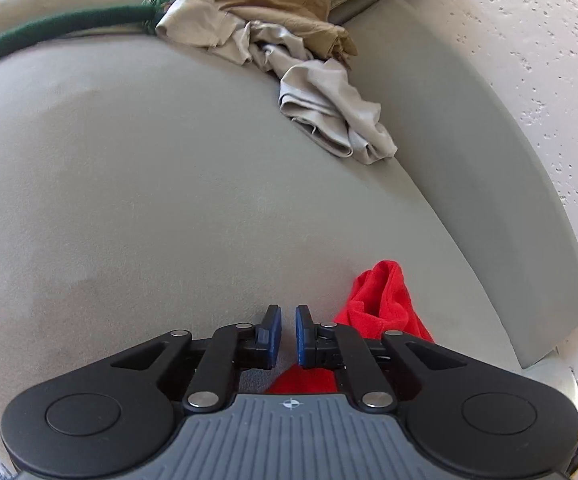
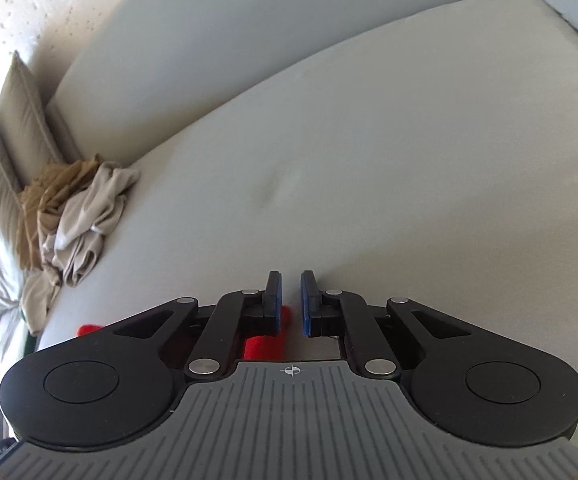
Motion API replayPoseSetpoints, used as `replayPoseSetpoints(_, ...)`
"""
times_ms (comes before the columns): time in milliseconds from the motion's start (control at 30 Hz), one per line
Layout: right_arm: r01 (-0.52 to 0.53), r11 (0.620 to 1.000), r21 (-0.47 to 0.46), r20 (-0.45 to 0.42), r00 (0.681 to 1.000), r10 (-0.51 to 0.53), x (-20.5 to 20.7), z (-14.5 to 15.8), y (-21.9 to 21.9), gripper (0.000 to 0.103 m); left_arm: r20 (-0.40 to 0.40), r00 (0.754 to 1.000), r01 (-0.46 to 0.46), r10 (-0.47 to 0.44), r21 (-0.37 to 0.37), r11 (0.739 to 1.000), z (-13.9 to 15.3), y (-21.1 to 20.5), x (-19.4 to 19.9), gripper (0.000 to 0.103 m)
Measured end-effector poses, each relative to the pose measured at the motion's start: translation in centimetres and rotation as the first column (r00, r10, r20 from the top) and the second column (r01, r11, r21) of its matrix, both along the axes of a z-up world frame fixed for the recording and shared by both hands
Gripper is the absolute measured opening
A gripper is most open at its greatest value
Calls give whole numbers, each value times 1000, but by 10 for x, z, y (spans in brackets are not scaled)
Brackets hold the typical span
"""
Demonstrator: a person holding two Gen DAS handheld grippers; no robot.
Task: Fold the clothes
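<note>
A red garment (image 1: 385, 304) lies bunched on the grey sofa seat (image 1: 169, 200), just right of my left gripper (image 1: 287, 312). More of the red cloth shows under the gripper and runs up between its blue pads, which stand nearly together, shut on it. In the right wrist view my right gripper (image 2: 290, 278) hovers low over the seat (image 2: 369, 160) with a narrow gap between its pads. A fold of the red garment (image 2: 265, 346) lies under and against its left pad; bare seat shows beside the right pad.
A heap of beige and tan clothes (image 1: 313, 80) lies at the back of the seat, also in the right wrist view (image 2: 77, 216) beside two cushions (image 2: 13, 120). A dark green cord (image 1: 57, 28) crosses the far left. A speckled wall (image 1: 529, 60) stands beyond the sofa.
</note>
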State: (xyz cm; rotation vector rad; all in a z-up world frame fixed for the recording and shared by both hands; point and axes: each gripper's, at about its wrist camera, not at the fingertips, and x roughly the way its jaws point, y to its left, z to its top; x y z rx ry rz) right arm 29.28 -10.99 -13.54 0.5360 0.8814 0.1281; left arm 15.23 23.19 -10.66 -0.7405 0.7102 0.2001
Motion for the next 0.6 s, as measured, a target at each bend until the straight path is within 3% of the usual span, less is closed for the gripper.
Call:
replayPoseSetpoints(67, 10, 1000, 20, 36, 999, -11, -4, 14, -7, 19, 98, 994, 40, -43, 28, 999, 15, -6, -8, 6)
replayPoseSetpoints(133, -25, 998, 63, 81, 996, 20, -10, 29, -10, 25, 148, 980, 122, -133, 81, 989, 24, -21, -7, 6)
replayPoseSetpoints(233, -229, 966, 117, 87, 972, 219, -9, 39, 16, 35, 196, 940, 247, -279, 174, 953, 36, -48, -5, 9)
replayPoseSetpoints(300, -357, 920, 163, 70, 934, 350, -5, 39, 39, 35, 75, 952, 273, -297, 230, 934, 25, -61, 9, 9)
replayPoseSetpoints(367, -452, 868, 203, 47, 890, 453, -1, 33, 63, 35, -68, 976, 219, -208, 259, 941, 8, -57, 13, 9)
replayPoseSetpoints(433, -521, 829, 202, 24, 849, 528, 2, 27, 85, 35, -81, 985, 165, -151, 202, 965, 2, -42, 10, 11)
replayPoseSetpoints(533, -592, 778, 209, -29, 792, 610, 9, 12, 115, 32, -114, 990, 102, -78, 223, 970, -3, -32, 8, 10)
replayPoseSetpoints(567, -591, 779, 211, -44, 790, 611, 13, 6, 121, 26, -115, 991, 89, -67, 191, 978, -6, -25, 8, 11)
replayPoseSetpoints(600, -547, 815, 191, -35, 826, 563, 20, 2, 121, 21, -113, 991, 88, -68, 182, 979, -6, -22, 7, 11)
